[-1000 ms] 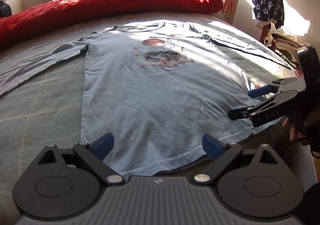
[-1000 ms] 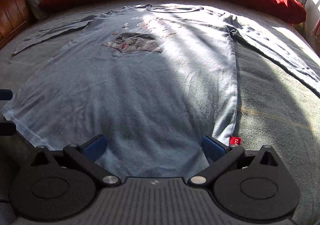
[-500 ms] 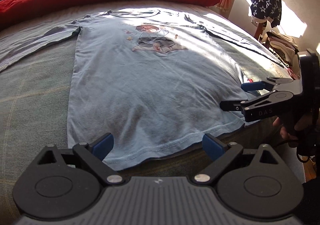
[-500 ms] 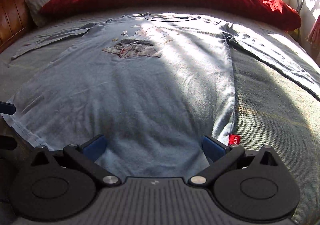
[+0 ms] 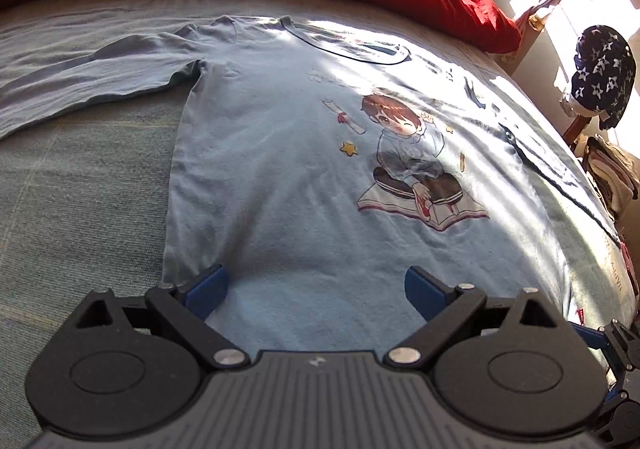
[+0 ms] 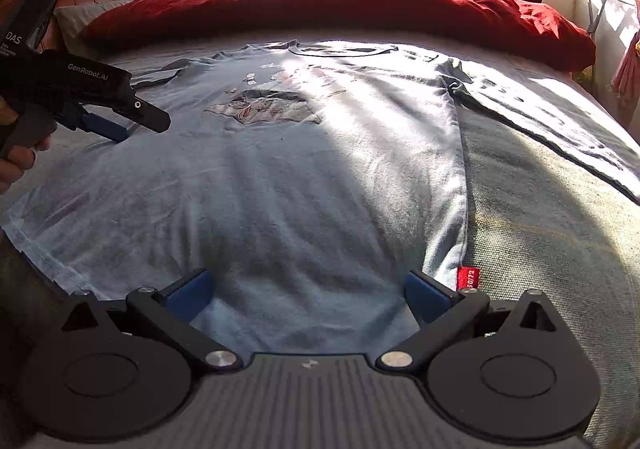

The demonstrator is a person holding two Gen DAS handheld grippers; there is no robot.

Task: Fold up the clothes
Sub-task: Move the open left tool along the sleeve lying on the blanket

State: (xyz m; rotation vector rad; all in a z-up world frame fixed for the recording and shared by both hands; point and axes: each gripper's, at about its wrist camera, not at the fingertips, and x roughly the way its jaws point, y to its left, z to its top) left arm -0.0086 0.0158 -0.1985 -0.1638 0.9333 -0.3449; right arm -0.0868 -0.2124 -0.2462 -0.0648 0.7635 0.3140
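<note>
While the blue shirt (image 5: 280,177) lies flat, left tool (image 5: 316,289) and right tool (image 6: 306,291) gape, grasping nothing

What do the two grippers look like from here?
Both are black with blue finger pads. The right gripper has round pivot discs and a ribbed grey body. The left gripper carries white "GenRobot.AI" and "DAS" lettering on its side.

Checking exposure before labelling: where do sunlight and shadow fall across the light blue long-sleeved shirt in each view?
Left wrist view: the light blue long-sleeved shirt is sunlit in stripes at its right, shaded at left and near hem. Right wrist view: bright glare around the collar and right sleeve, broad shadow over the lower body.
</note>
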